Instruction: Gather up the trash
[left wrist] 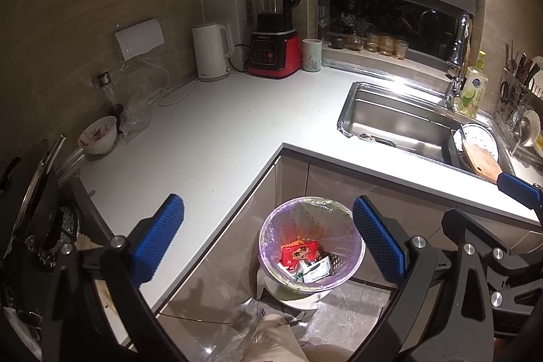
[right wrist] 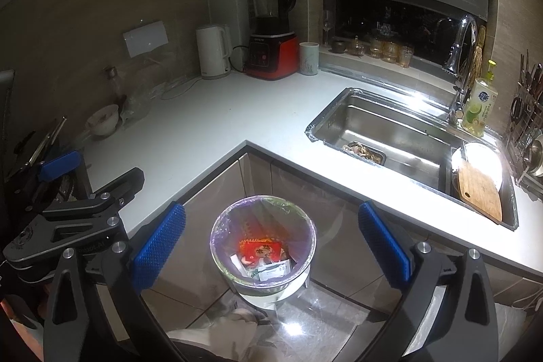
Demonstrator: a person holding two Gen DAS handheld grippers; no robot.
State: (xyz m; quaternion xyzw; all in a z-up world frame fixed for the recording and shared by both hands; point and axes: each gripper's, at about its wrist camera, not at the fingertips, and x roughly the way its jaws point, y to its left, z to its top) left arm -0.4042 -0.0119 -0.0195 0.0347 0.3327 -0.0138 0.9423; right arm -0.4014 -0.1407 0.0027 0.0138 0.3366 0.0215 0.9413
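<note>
A round trash bin (left wrist: 310, 285) with a purple liner stands on the floor in the inner corner of the counter; it also shows in the right wrist view (right wrist: 263, 289). In it lie a red snack packet (left wrist: 298, 251) (right wrist: 259, 249) and white wrappers (left wrist: 317, 270) (right wrist: 273, 270). My left gripper (left wrist: 268, 240) is open and empty, held above the bin. My right gripper (right wrist: 271, 243) is open and empty, also above the bin. Each gripper shows at the edge of the other's view.
An L-shaped white counter (left wrist: 210, 138) carries a kettle (left wrist: 211, 52), a red blender (left wrist: 275, 22), a cup (left wrist: 311, 55), a bowl (left wrist: 99, 135) and a crumpled clear bag (left wrist: 137, 114). A steel sink (right wrist: 383, 128) holds a cutting board (right wrist: 480, 189). A dish rack (right wrist: 527, 124) stands at the right.
</note>
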